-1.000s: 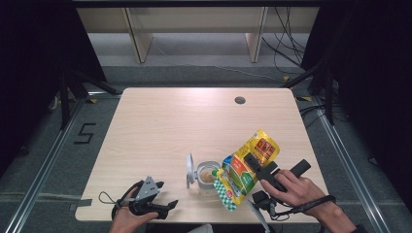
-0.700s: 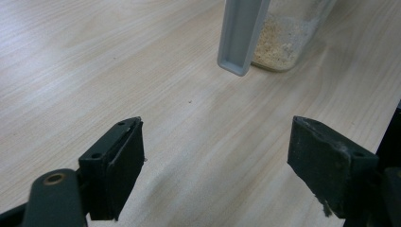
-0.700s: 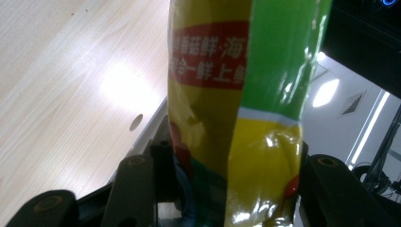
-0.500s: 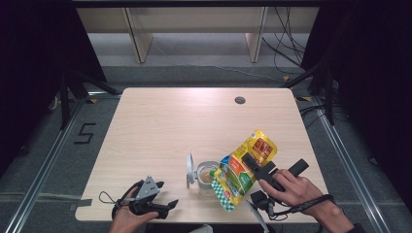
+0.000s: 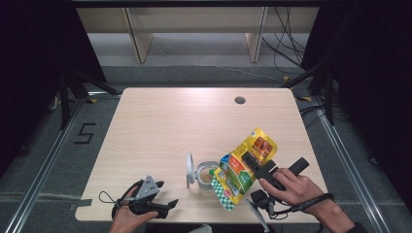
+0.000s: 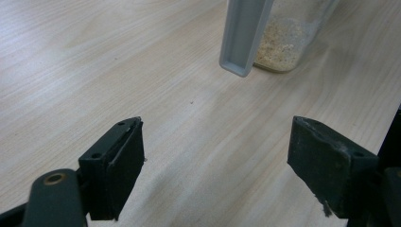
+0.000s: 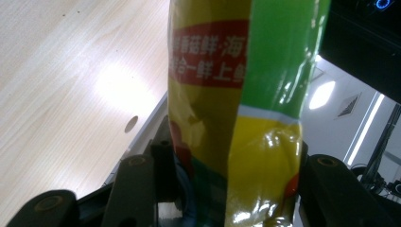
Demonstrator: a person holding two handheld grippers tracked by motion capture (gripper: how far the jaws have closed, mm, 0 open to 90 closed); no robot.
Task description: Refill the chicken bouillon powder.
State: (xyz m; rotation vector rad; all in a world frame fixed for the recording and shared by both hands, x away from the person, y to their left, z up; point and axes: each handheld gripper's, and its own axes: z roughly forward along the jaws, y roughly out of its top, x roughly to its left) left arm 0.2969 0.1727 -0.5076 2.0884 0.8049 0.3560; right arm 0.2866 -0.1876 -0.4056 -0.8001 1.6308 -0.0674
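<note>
A yellow, green and red snack bag hangs tilted, its lower end over a clear jar with pale grains in the bottom. The jar's grey lid stands flipped open on its left side. My right gripper is shut on the bag's middle; in the right gripper view the bag sits pinched between the two jaws of that gripper. My left gripper rests near the table's front edge, left of the jar. In the left gripper view it is open with nothing between its jaws, facing the jar and lid.
The light wooden table has a round cable hole at the back right. Dark floor and metal rails run along both sides, and shelving legs stand beyond the far edge.
</note>
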